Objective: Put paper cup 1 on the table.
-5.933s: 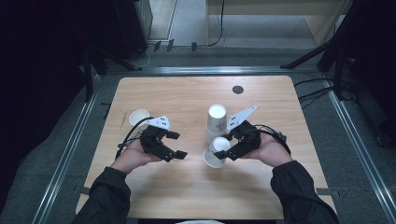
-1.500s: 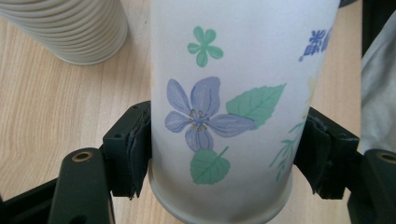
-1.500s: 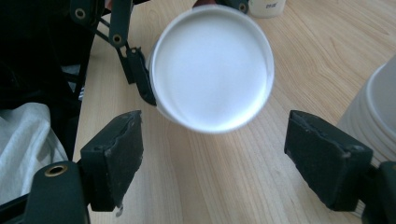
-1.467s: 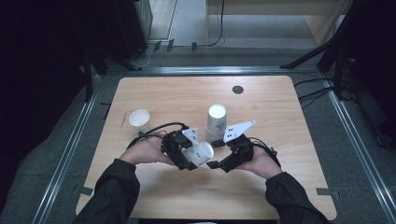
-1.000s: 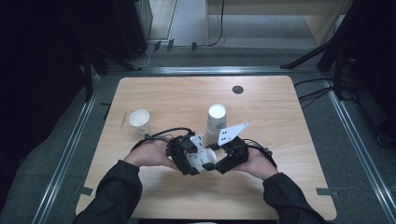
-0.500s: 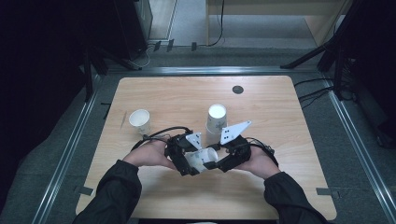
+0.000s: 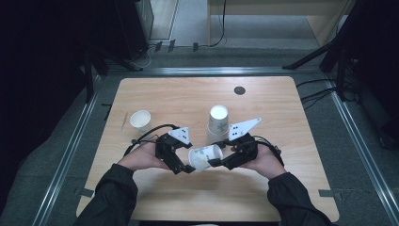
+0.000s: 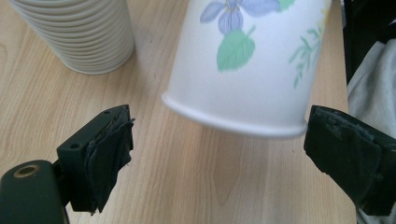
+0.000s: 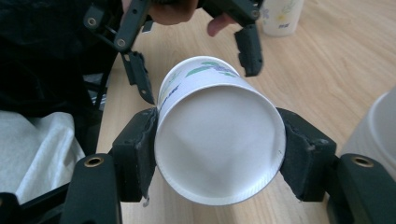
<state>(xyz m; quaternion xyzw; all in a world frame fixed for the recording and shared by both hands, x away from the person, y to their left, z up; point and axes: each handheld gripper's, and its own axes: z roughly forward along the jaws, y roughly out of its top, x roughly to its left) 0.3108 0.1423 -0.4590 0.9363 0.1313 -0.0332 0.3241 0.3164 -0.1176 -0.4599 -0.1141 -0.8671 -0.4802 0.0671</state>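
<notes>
Filling mid-frame, a wooden table (image 7: pixel 301 197) over grey floor (image 7: pixel 188 19).

Table (image 7: pixel 155 94): cup stack (image 7: pixel 218 123) stands near the centre. Single cup (image 7: pixel 140 120) stands upright toward the left edge, well apart. Lying cup (image 7: pixel 205 157) sits between stack and near edge, just before the stack.

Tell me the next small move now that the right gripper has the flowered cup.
Probably draw the left gripper back from the flowered cup. Its jaws have just been opening and stand clear of the rim on both sides, while the right gripper clamps the cup's base end. Then the cup can likely go beside the lone cup, away from the cup stack.
</notes>
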